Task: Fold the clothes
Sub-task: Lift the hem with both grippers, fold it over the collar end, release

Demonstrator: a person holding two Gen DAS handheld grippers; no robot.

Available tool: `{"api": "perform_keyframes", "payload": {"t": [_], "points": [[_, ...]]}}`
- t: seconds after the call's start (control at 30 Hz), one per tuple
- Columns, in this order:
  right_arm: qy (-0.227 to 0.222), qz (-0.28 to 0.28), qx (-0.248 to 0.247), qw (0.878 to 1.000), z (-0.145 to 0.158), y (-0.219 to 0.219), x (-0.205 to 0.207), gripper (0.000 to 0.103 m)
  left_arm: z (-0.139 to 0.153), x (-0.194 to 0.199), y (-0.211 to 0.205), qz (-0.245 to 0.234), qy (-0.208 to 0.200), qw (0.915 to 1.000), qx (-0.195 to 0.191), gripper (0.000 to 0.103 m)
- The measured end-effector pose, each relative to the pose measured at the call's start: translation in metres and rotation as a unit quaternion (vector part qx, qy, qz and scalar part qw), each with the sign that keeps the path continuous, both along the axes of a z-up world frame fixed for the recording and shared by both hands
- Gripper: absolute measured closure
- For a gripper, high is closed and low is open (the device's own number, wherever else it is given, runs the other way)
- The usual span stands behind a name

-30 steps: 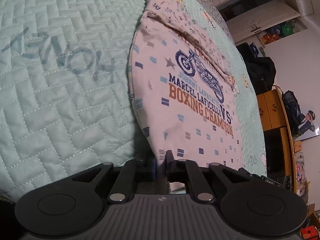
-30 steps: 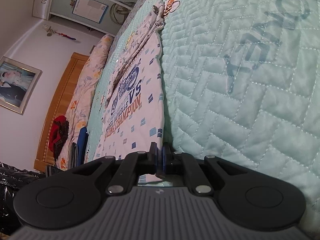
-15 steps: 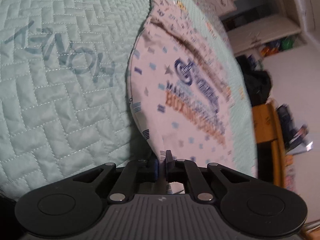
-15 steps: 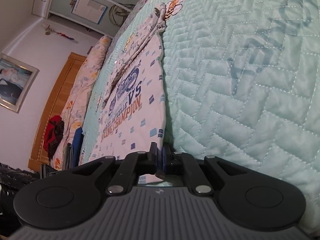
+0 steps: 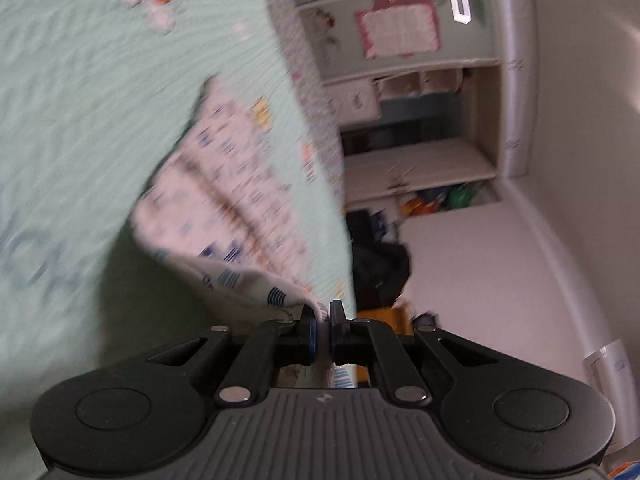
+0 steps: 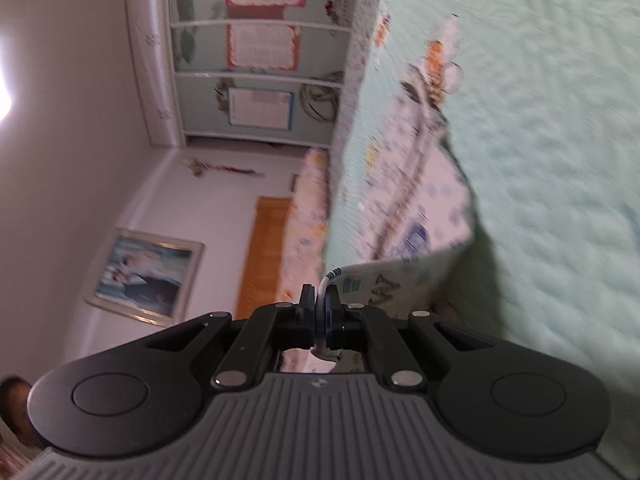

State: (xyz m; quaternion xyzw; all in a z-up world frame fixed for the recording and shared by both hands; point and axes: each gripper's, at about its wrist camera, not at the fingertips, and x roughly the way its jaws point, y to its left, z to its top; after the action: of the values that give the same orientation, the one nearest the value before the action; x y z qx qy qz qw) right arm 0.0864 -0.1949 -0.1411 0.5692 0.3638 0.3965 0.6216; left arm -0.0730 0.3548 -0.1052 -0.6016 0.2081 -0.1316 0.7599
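Shirt hem (image 5: 256,284) now off the quilt (image 5: 80,120) — left gripper (image 5: 323,322), right gripper (image 6: 320,304) each clamped on it.

No legible text, print on the shirt (image 5: 224,200) and wall posters (image 6: 262,46) blurred

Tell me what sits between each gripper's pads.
The printed shirt's edge is pinched in the left gripper in its wrist view, and in the right gripper likewise.
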Motion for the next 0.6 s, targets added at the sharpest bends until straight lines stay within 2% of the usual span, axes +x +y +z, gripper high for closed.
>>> {"api": "perform_keyframes", "payload": {"t": [0.1,0.2,0.3,0.4,0.53,0.6], "points": [[0.001,-0.015,0.033,0.999,0.009,0.010,0.032,0.098,0.009,0.028,0.012,0.012,-0.016,0.9997,-0.012,0.097],[-0.007,-0.023,0.043,0.999,0.019,0.024,0.066,0.098,0.010,0.060,0.024,0.021,-0.012,0.9997,-0.010,0.097],[-0.015,-0.022,0.034,0.999,0.022,0.043,0.102,0.098,0.002,0.093,0.037,0.026,0.003,0.9996,-0.012,0.097],[-0.005,-0.027,0.027,0.999,0.013,0.061,0.141,0.098,-0.008,0.133,0.052,0.027,0.022,0.9993,-0.008,0.097],[0.015,-0.044,0.002,0.999,-0.005,0.086,0.192,0.098,-0.019,0.194,0.069,0.032,0.044,0.9984,0.017,0.097],[0.024,-0.056,-0.014,0.998,-0.015,0.096,0.214,0.098,-0.026,0.219,0.076,0.036,0.059,0.9973,0.025,0.093]]}}
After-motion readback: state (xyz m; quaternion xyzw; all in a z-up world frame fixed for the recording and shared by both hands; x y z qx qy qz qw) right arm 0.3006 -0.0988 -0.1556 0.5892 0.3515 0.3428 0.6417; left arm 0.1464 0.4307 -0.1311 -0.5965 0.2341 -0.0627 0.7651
